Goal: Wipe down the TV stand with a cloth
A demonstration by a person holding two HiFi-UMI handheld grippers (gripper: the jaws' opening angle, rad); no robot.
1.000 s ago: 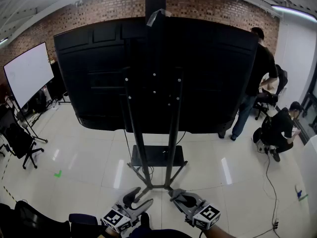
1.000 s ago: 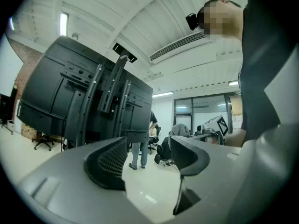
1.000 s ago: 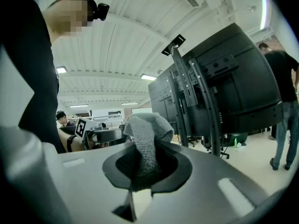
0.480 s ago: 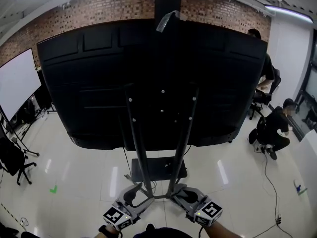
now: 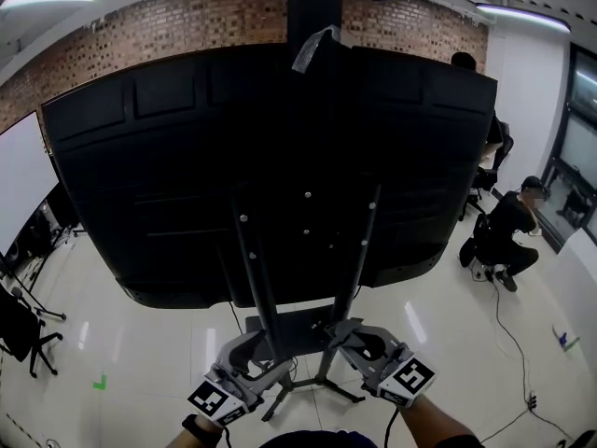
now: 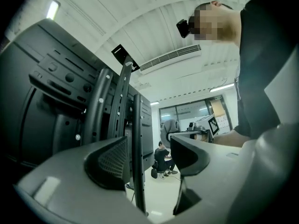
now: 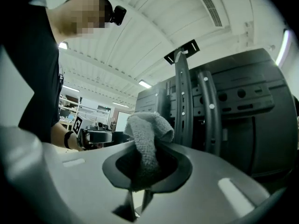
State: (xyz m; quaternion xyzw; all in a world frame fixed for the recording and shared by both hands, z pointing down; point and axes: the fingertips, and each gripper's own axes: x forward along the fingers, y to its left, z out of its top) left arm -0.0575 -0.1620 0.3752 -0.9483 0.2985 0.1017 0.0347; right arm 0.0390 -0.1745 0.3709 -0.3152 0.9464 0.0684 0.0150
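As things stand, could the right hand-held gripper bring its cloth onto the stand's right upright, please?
Probably yes: the right hand-held gripper, shut on the cloth, hangs just beside that upright near its base, and nothing shows between them.

The TV stand (image 5: 258, 283) is black metal and stands upright on the pale floor (image 5: 159, 334). Two slim poles rise to the back of a big black screen (image 5: 168, 175), with a small dark shelf (image 5: 294, 325) low between them. The grey terry cloth (image 7: 145, 129) is bunched up, pinched in the right gripper (image 7: 147, 164).
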